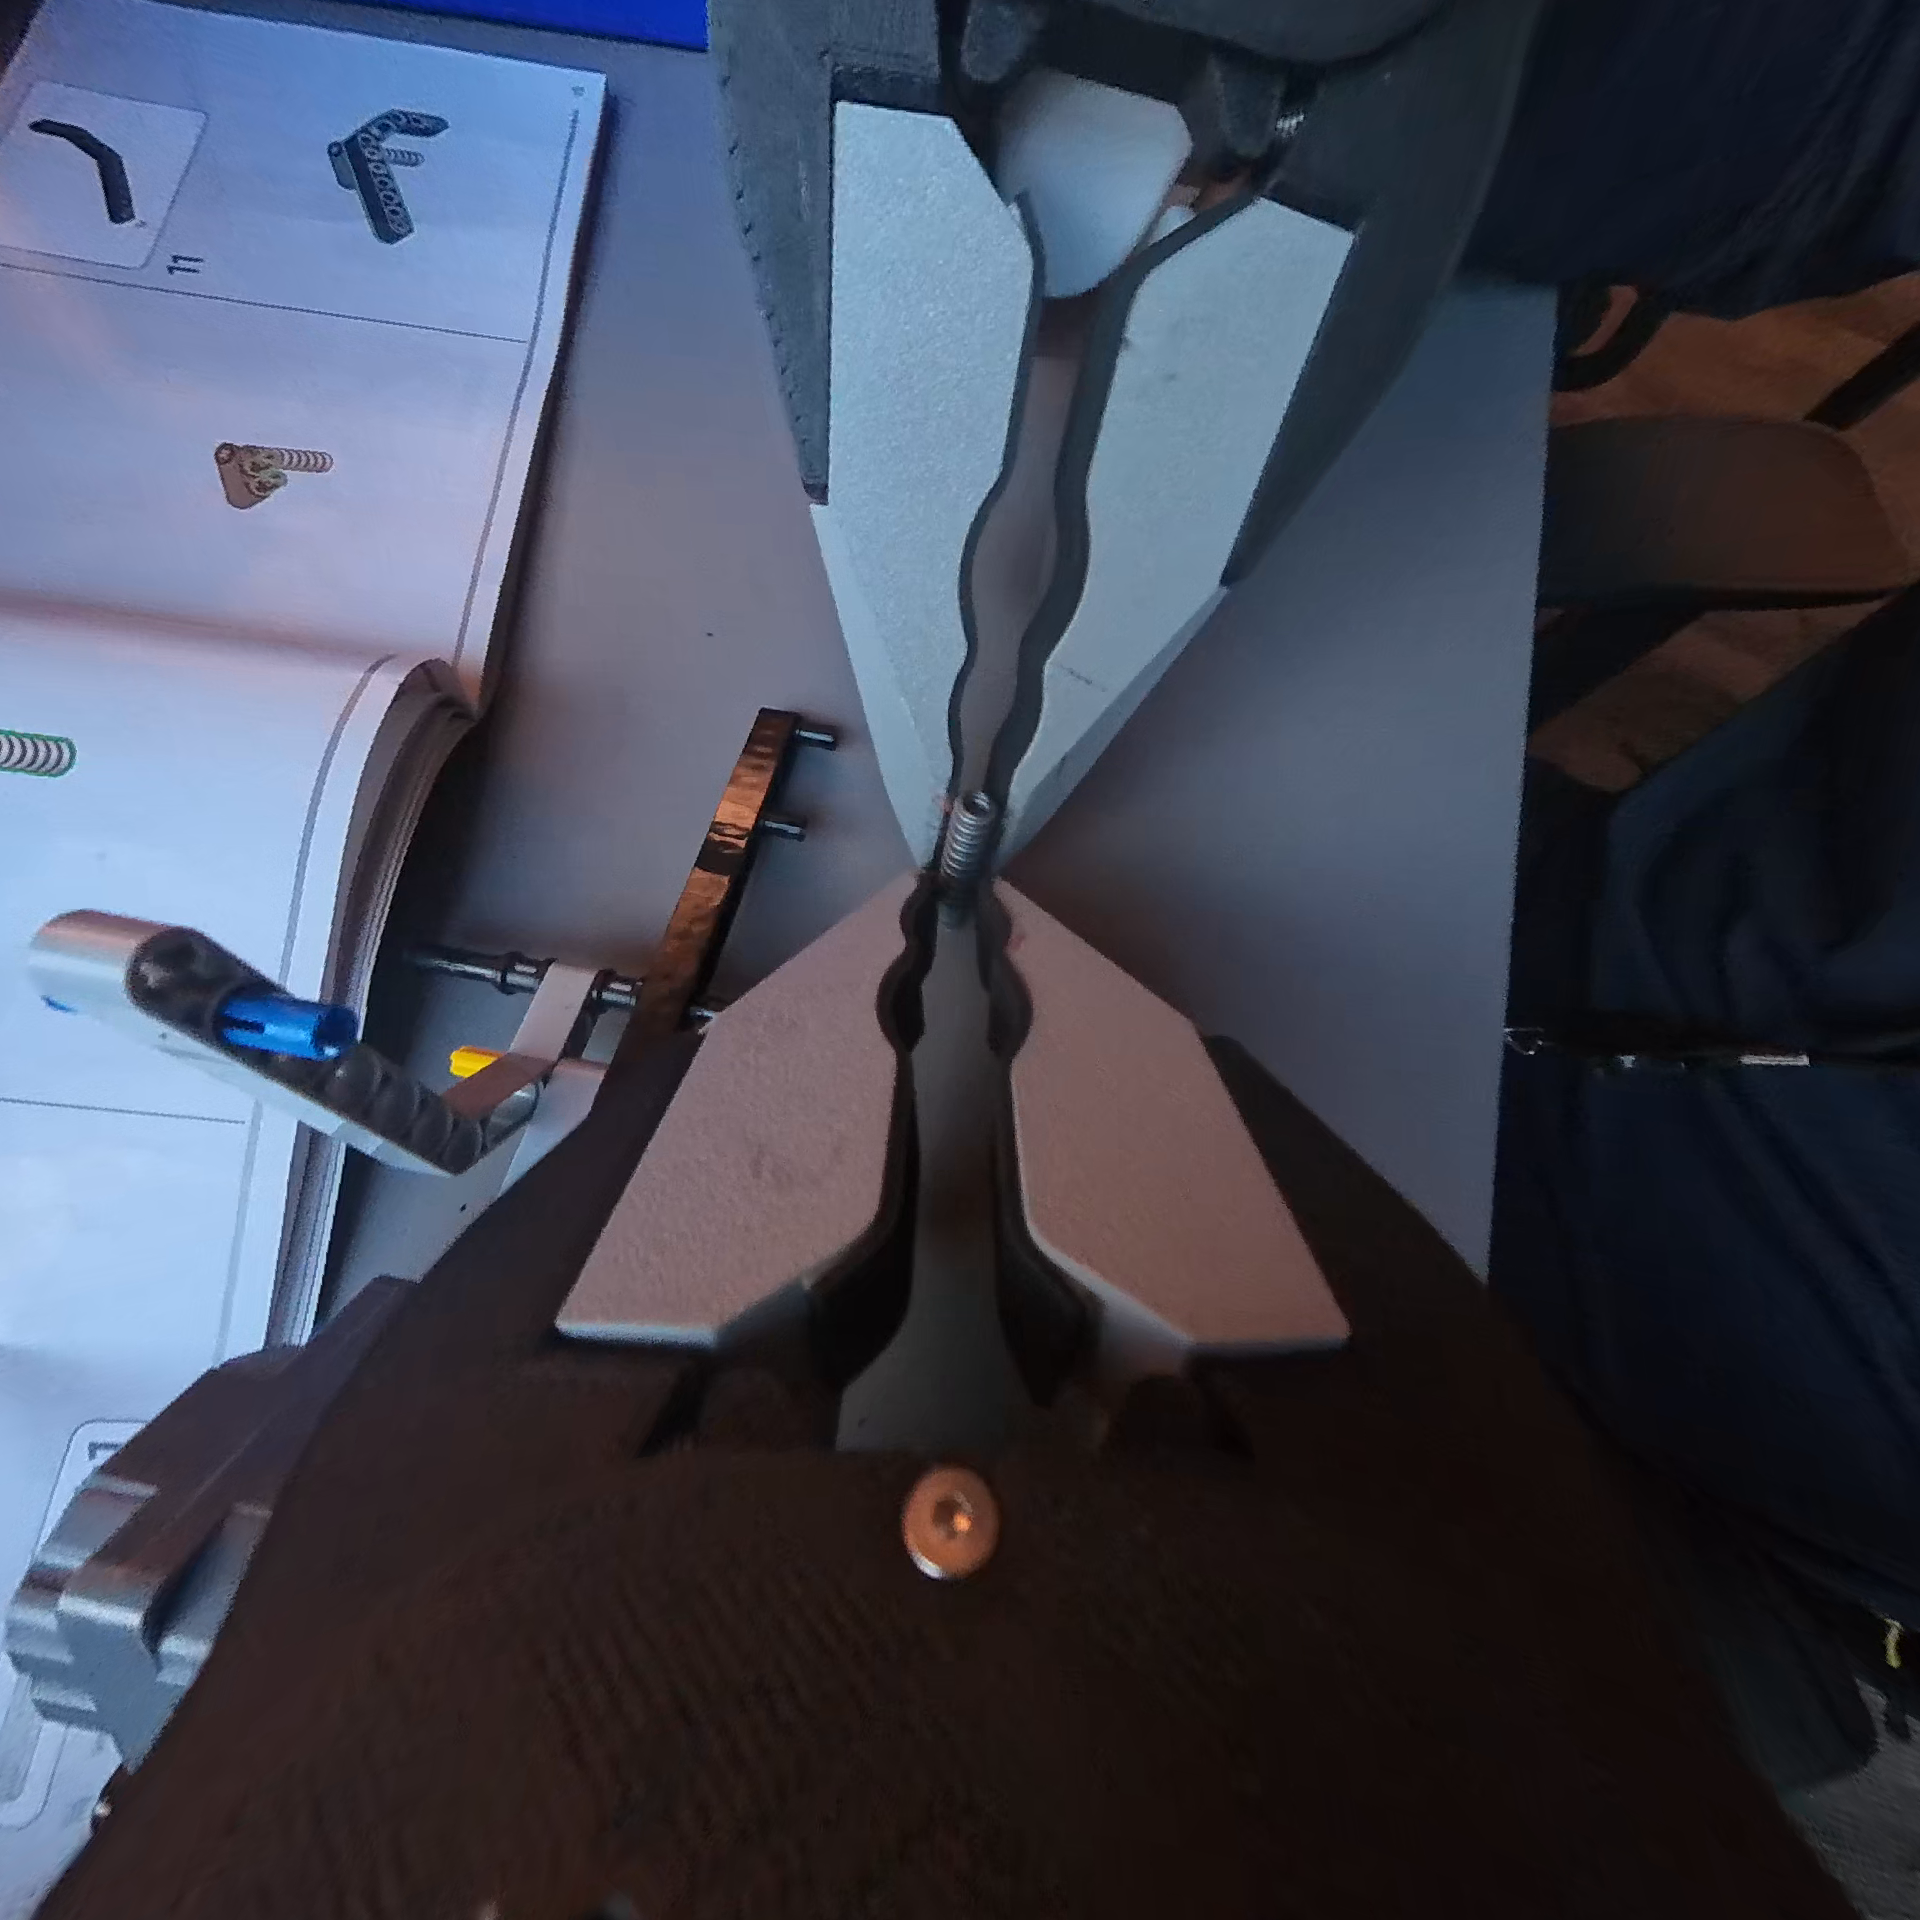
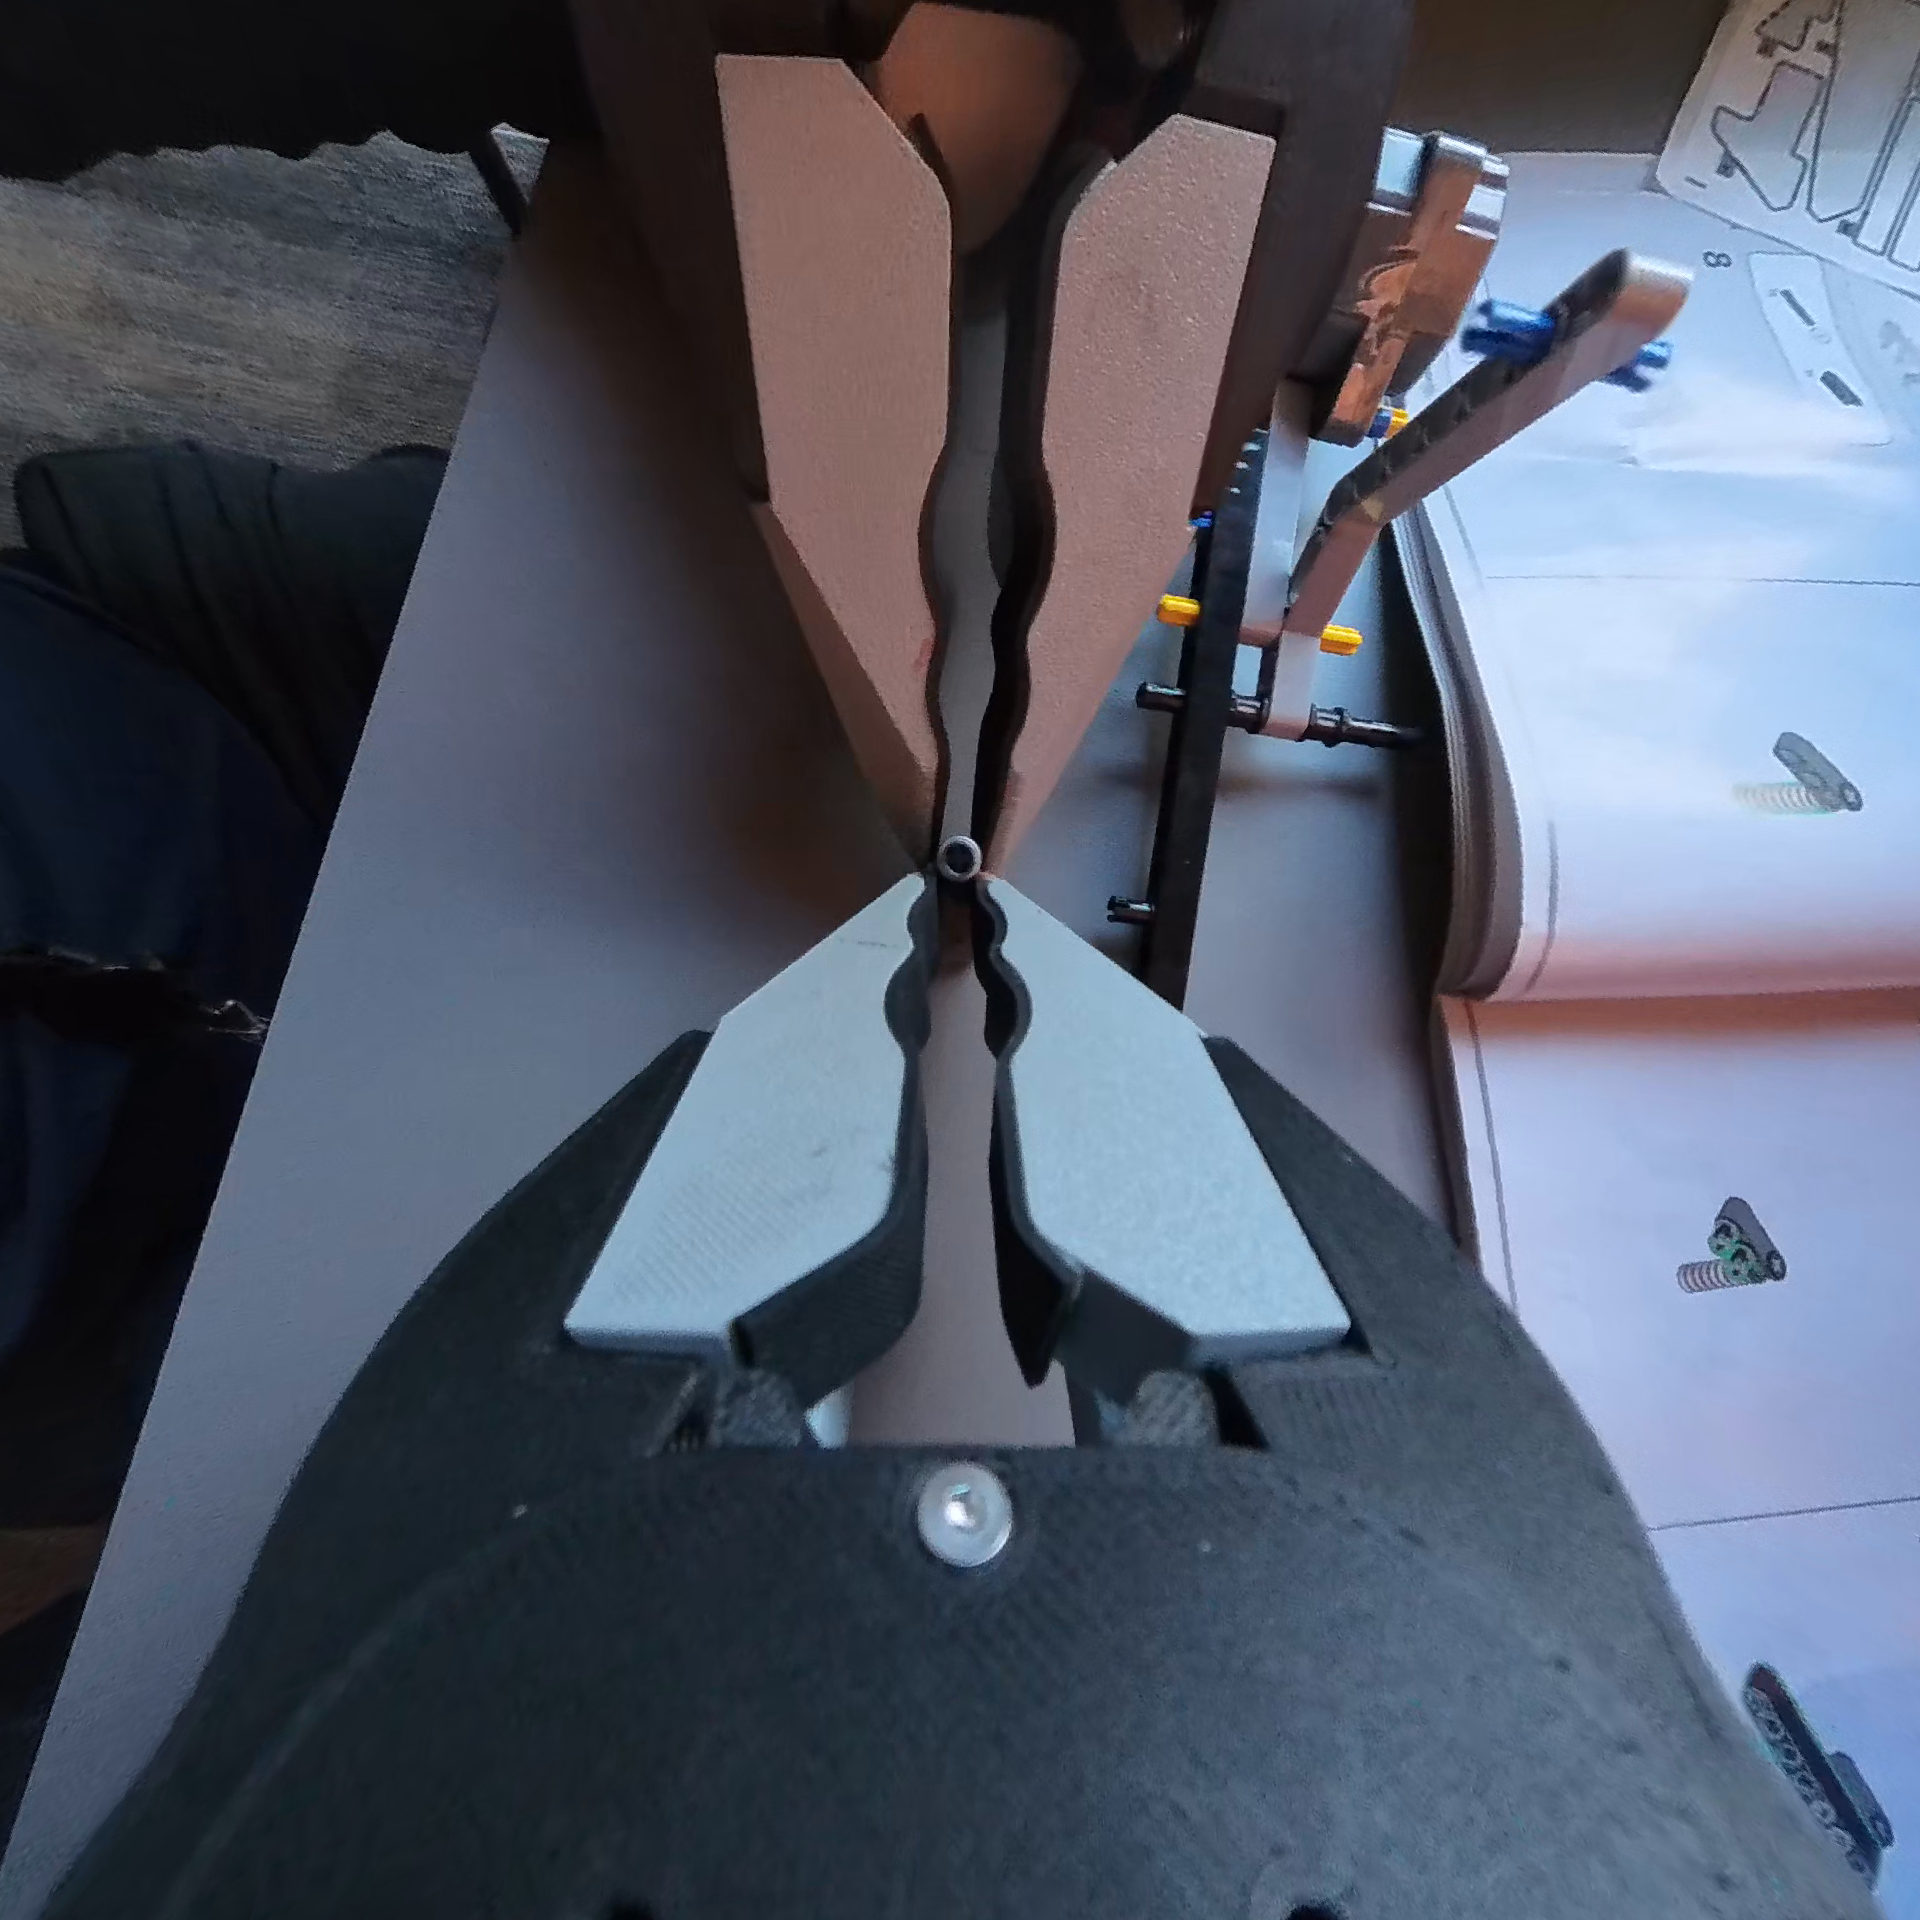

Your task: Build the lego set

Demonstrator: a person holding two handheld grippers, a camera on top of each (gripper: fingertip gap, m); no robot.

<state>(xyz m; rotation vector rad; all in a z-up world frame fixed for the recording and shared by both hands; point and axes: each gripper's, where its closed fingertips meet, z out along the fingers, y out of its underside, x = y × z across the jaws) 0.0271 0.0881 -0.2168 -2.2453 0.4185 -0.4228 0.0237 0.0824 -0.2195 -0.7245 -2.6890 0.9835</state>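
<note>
A small metal coil spring (image 1: 966,847) is held in the air between the two grippers, which meet tip to tip above the grey table (image 1: 1299,831). My left gripper (image 1: 954,902) is shut on its near end. My right gripper (image 1: 974,808) comes from the opposite side and is shut on its other end. In the right wrist view the spring (image 2: 958,860) shows end-on as a small ring between my right gripper (image 2: 951,902) and the left gripper (image 2: 962,826). The partly built Lego assembly, a black curved beam (image 1: 727,862) with pins and a grey angled beam (image 1: 312,1049) with a blue pin (image 1: 281,1029), lies beside the grippers.
The open instruction booklet (image 1: 208,520) lies beyond the assembly and also shows in the right wrist view (image 2: 1714,727). The assembly's black beam (image 2: 1195,748) stands close to the fingers. The table edge (image 1: 1527,727) runs near the grippers, with dark clothing past it. Only a small space, under 4 cm, lies between the two pairs of fingers.
</note>
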